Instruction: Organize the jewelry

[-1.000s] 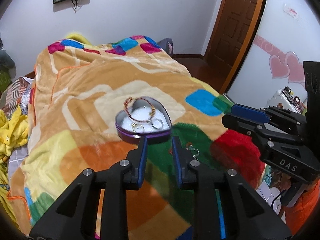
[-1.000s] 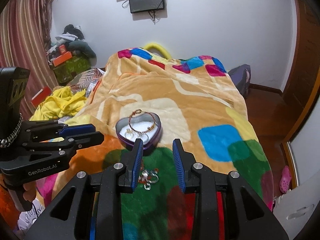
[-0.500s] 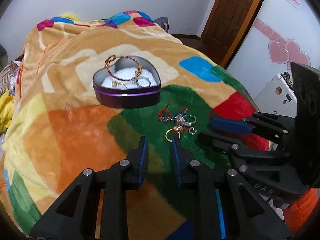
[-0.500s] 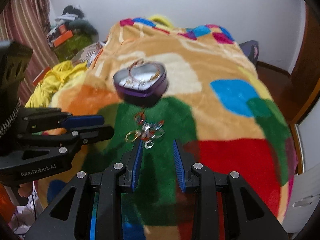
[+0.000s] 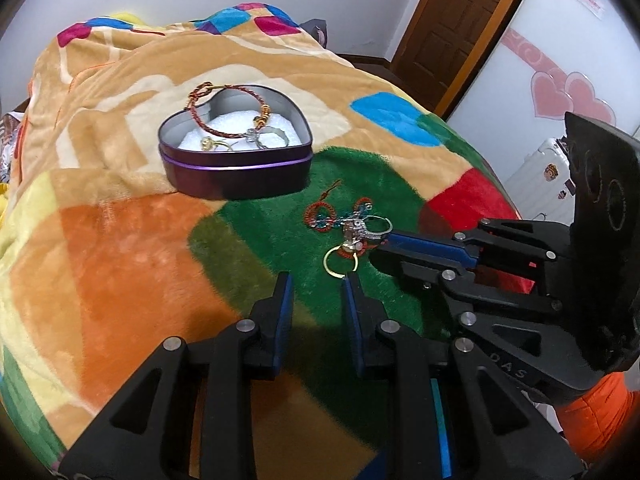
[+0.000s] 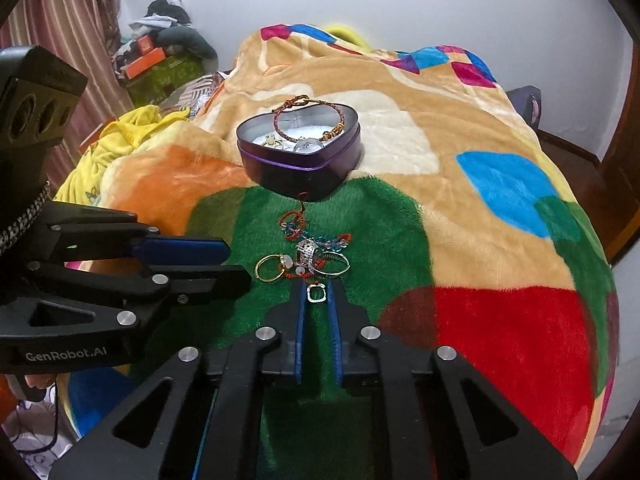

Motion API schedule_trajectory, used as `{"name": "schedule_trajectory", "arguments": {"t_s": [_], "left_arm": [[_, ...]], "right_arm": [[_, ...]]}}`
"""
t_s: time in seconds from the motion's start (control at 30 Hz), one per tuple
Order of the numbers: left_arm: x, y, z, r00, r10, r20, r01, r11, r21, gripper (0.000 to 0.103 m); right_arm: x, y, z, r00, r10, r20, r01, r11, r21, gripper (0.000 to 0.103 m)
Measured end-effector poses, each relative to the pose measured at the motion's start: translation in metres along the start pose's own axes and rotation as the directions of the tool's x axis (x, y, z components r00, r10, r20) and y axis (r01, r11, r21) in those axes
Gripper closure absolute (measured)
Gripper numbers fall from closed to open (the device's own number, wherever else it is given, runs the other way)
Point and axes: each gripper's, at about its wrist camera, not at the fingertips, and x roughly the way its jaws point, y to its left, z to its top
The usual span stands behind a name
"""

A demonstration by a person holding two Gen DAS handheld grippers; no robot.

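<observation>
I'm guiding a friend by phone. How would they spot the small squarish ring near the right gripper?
Find the green patch of the blanket, in front of the purple heart-shaped tin. A jewelry pile lies there. The squarish ring sits apart at the near edge, between the right gripper's tips: small, silver, rounded-square, unlike the round gold ring.

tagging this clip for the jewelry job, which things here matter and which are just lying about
Job:
heart tin
braided bracelet on its rim
gold ring
silver rings
small square ring between the right tool fingers
beaded piece

Lying about:
blanket
yellow cloth
clothes pile
door
</observation>
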Motion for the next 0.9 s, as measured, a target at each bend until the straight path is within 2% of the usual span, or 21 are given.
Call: {"name": "schedule_trajectory", "arguments": {"t_s": [0.07,0.43,0.67,0.73,0.9], "left_arm": [[0.003,-0.001,0.002,1.000,-0.005,-0.005,0.005,1.000,0.000,0.080],[0.016,-0.002,0.014,0.999,-0.039,-0.022,0.038,0.999,-0.015,0.080],[0.019,-0.009,0.013,1.000,-0.006,-0.009,0.007,1.000,0.017,0.080],[0.018,-0.010,0.012,1.000,-0.001,-0.006,0.001,1.000,0.022,0.085],[0.012,-0.009,0.009,1.000,-0.005,0.004,0.004,1.000,0.013,0.086]], "right_arm": [[-0.003,-0.003,-0.001,1.000,0.016,0.008,-0.016,1.000,0.018,0.094],[-0.021,-0.021,-0.005,0.998,-0.033,0.049,0.030,0.997,0.075,0.094],[-0.025,-0.021,-0.002,0.998,-0.036,0.060,0.031,0.996,0.085,0.094],[-0.027,-0.020,-0.001,0.997,-0.037,0.065,0.032,0.996,0.084,0.094],[-0.034,-0.015,0.002,0.996,-0.043,0.082,0.037,0.996,0.075,0.094]]}}
